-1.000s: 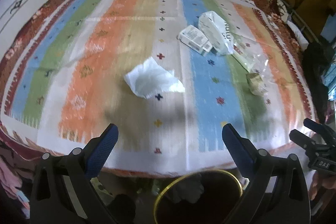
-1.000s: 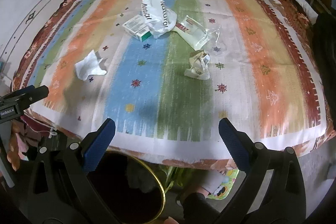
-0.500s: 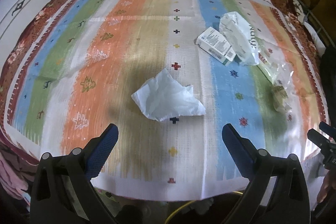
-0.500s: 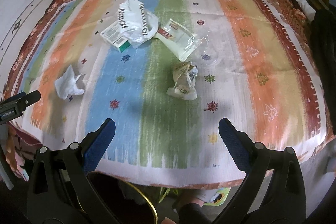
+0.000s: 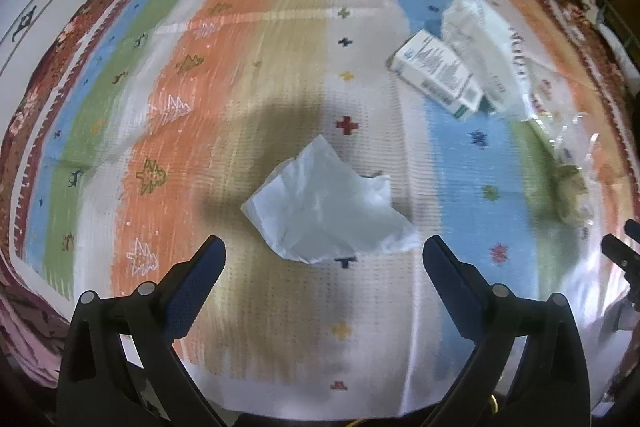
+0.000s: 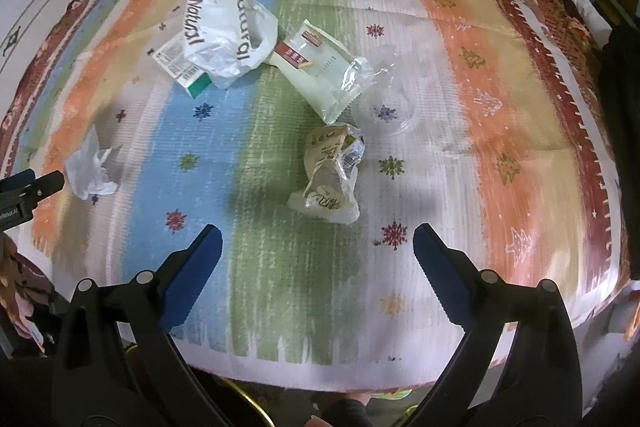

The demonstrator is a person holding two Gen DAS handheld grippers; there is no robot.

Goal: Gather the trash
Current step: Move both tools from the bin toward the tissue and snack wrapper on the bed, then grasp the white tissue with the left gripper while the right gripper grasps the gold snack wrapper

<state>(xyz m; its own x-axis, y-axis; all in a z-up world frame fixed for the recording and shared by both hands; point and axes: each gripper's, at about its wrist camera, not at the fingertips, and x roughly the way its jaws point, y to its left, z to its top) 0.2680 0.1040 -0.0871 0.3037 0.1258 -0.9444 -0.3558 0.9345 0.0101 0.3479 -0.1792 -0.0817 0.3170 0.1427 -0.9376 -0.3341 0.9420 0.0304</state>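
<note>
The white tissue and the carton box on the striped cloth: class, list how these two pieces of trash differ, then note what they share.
1. The white tissue is crumpled and shapeless; the carton box keeps flat faces and straight edges.
2. The tissue is plain white; the box carries printed text and a green end.
3. The tissue lies alone; the box is partly overlapped by the white plastic bag.

Both lie on the striped cloth, ungrasped.
</note>
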